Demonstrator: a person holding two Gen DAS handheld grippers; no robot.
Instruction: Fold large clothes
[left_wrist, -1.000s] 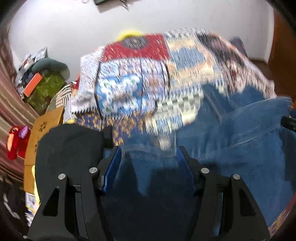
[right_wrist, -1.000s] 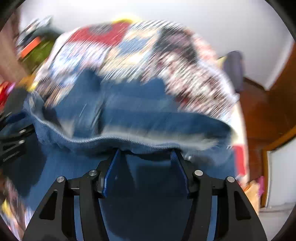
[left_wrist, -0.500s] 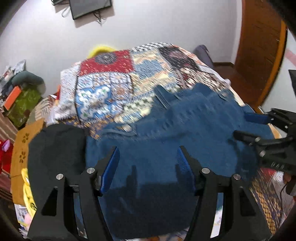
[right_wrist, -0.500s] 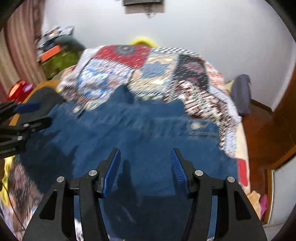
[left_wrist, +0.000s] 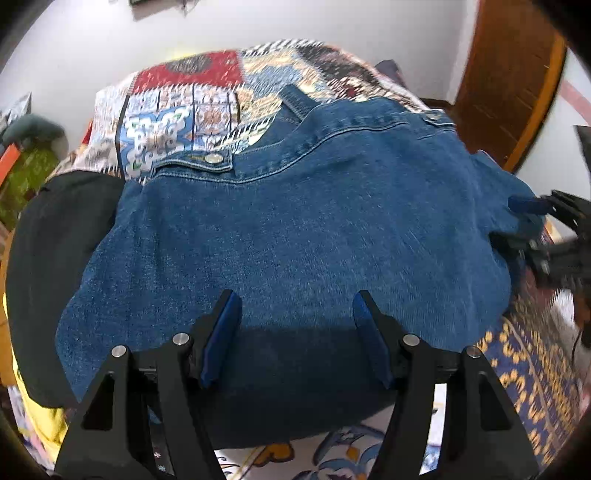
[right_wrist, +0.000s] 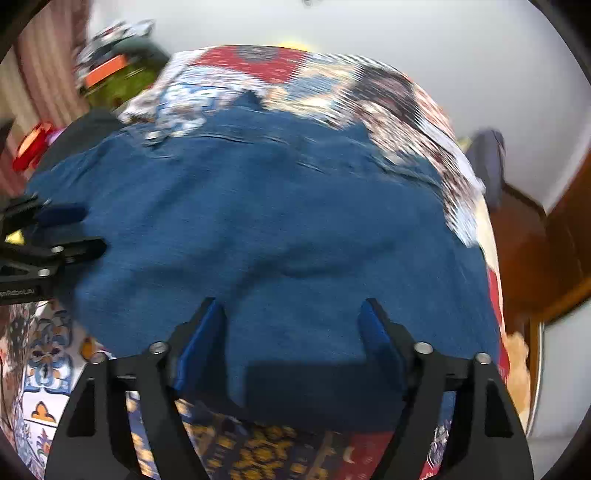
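One denim garment, likely heavy, stiff-seamed yet floppy, lay folded across the patchwork bed, a black garment at its nine o'clock. The left tongs stood open over its near edge; the right tongs had just been opening, cloth between but unpinched. Its near corners, at seven and five o'clock, looked the surest holds.

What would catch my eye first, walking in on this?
A big blue denim garment spread across the middle of a bright patchwork bedspread. Black tongs with blue pads stand open over its near edge, the left tongs and right tongs. A black garment lies beside it.
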